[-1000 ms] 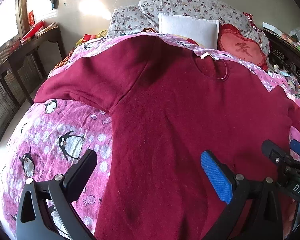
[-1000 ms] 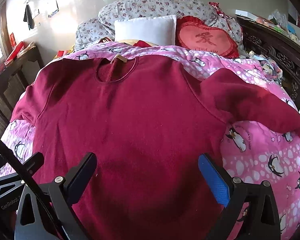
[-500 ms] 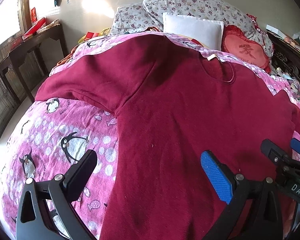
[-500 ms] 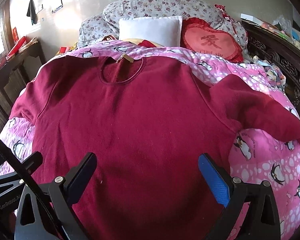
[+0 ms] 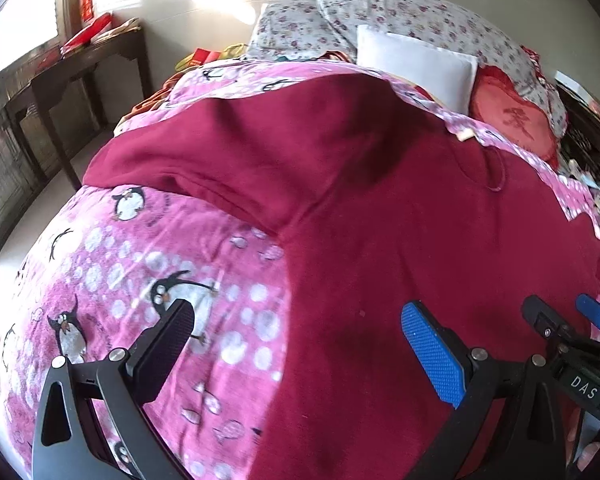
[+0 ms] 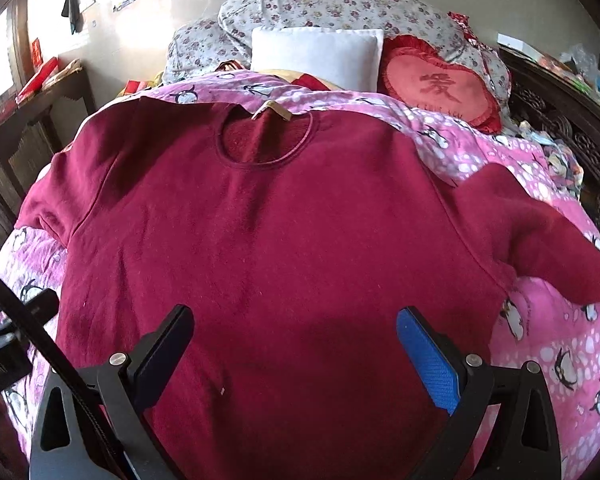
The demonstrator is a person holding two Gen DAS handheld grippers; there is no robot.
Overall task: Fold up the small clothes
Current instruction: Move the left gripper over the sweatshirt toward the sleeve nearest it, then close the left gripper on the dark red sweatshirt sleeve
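A dark red long-sleeved sweatshirt [image 6: 268, 240] lies flat, front up, on a pink penguin-print bedspread [image 6: 560, 344], collar [image 6: 264, 140] toward the pillows, both sleeves spread out. My right gripper [image 6: 296, 344] is open and empty above the lower middle of the body. My left gripper [image 5: 296, 344] is open and empty over the sweatshirt's left side edge [image 5: 292, 300], below the left sleeve [image 5: 204, 168]. The right gripper also shows in the left wrist view [image 5: 568, 320].
Floral pillows [image 6: 332, 4], a white pillow [image 6: 320, 56] and a red heart cushion [image 6: 440, 84] lie at the bed's head. A dark wooden side table [image 5: 72, 76] stands left of the bed. A carved dark wood frame [image 6: 560, 128] with clutter runs along the right.
Both grippers have moved forward and lower over the sweatshirt. The left one has also turned left, showing more bedspread and the left sleeve. Both stay open.
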